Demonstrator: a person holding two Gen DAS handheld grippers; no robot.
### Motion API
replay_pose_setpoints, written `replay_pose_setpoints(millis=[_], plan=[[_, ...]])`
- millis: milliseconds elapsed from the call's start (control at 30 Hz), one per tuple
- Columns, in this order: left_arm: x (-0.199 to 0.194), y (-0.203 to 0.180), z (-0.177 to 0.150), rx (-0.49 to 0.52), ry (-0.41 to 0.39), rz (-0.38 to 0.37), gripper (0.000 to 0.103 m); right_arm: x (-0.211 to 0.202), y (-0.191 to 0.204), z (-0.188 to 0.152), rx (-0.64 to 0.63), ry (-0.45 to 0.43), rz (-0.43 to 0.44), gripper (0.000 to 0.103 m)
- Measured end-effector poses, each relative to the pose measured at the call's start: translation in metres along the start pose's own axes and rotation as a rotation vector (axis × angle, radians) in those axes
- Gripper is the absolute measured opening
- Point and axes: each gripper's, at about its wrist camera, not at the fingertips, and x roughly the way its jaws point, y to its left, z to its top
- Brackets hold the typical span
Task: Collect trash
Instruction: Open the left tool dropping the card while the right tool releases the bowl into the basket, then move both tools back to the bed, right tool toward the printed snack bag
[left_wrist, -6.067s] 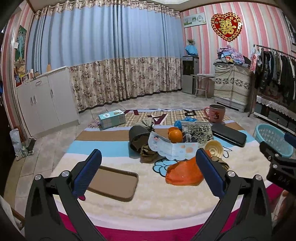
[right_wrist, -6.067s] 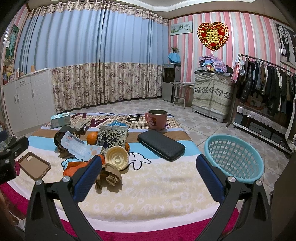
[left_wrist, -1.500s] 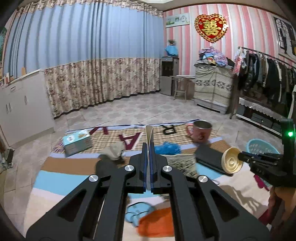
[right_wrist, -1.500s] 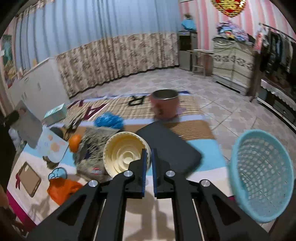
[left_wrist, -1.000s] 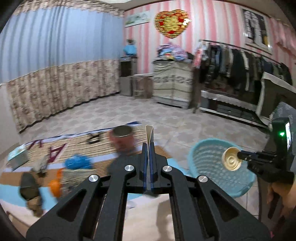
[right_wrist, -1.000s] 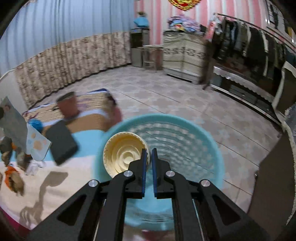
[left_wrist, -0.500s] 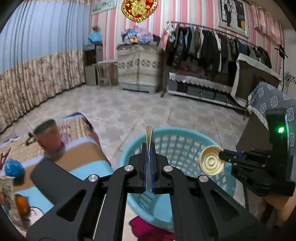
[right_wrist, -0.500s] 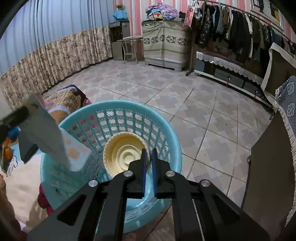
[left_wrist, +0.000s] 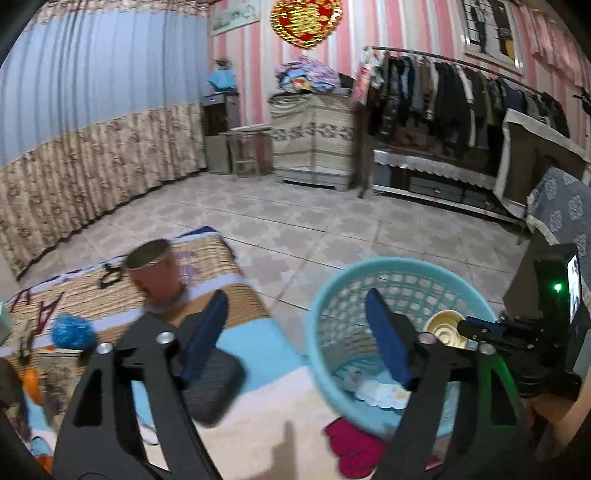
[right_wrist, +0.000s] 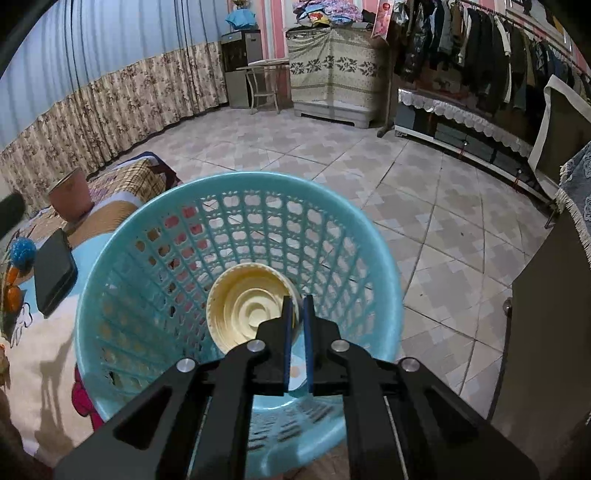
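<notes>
Left hand-held gripper (left_wrist: 295, 334) opening, paper (left_wrist: 380, 392) dropped into basket (left_wrist: 332, 295); right (right_wrist: 297, 314) still clamps lid (right_wrist: 243, 306).

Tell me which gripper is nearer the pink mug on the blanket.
Left. The left gripper, jaws opening and empty, is between the pink mug and the basket; the right gripper holds a bowl over the basket.

Left wrist view: mounted behind the left gripper (left_wrist: 295, 332), looking forward and moderately downward across a patterned mat (left_wrist: 236, 291) toward a tiled floor (left_wrist: 314, 225) and clothes rack (left_wrist: 461, 99), with the teal basket (left_wrist: 388, 266) low at right, fairly near. Right wrist view: mounted behind the right gripper (right_wrist: 297, 306), tilted more steeply down, almost directly over the same basket (right_wrist: 236, 184), very close. Shared by both: basket, mat edge, pink mug (left_wrist: 155, 273) (right_wrist: 70, 199), floor, rack.
</notes>
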Motion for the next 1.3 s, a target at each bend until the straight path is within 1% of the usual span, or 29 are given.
replay_pose_setpoints(millis=[133,167,200,233,267,333,400,500,600,733,833,867,933,1033,1167,1300], plan=[[-0.02,0.02,0.0,-0.013,0.008,0.064,0.083,0.004,0.012,0.004,0.014,0.001,0.007,0.013],[-0.026,0.027,-0.001,-0.012,0.01,0.086,0.086,0.005,0.015,0.005,0.014,0.002,0.002,0.024],[-0.033,0.034,-0.003,-0.014,0.008,0.108,0.089,0.005,0.018,0.006,0.013,0.001,0.001,0.042],[-0.038,0.04,-0.004,-0.019,0.004,0.124,0.091,0.004,0.02,0.006,0.012,-0.002,0.001,0.048],[-0.047,0.05,-0.005,-0.032,-0.005,0.149,0.094,0.002,0.023,0.007,0.011,-0.008,-0.002,0.052],[-0.057,0.063,-0.007,-0.055,-0.013,0.174,0.097,-0.006,0.028,0.008,0.01,-0.022,-0.002,0.054],[-0.071,0.082,-0.01,-0.098,-0.02,0.194,0.098,-0.021,0.036,0.008,0.001,-0.056,-0.006,0.071],[-0.087,0.107,-0.017,-0.151,-0.024,0.225,0.098,-0.046,0.059,0.007,-0.045,-0.111,-0.015,0.077],[-0.101,0.13,-0.024,-0.182,-0.022,0.267,0.098,-0.07,0.084,0.005,-0.067,-0.154,0.018,0.083],[-0.117,0.163,-0.032,-0.233,-0.025,0.303,0.098,-0.093,0.119,0.001,-0.082,-0.196,0.065,0.085],[-0.131,0.192,-0.043,-0.275,-0.032,0.338,0.098,-0.104,0.149,-0.004,-0.097,-0.207,0.105,0.086],[-0.135,0.204,-0.048,-0.29,-0.033,0.36,0.098,-0.107,0.161,-0.006,-0.101,-0.208,0.117,0.086],[-0.142,0.226,-0.056,-0.312,-0.026,0.402,0.098,-0.11,0.178,-0.008,-0.106,-0.204,0.139,0.087],[-0.148,0.253,-0.068,-0.345,-0.016,0.433,0.098,-0.112,0.207,-0.011,-0.125,-0.197,0.165,0.088],[-0.151,0.288,-0.085,-0.357,0.014,0.511,0.098,-0.113,0.245,-0.014,-0.164,-0.198,0.194,0.088],[-0.15,0.313,-0.098,-0.385,0.039,0.517,0.098,-0.104,0.275,-0.018,-0.187,-0.179,0.216,0.088]])
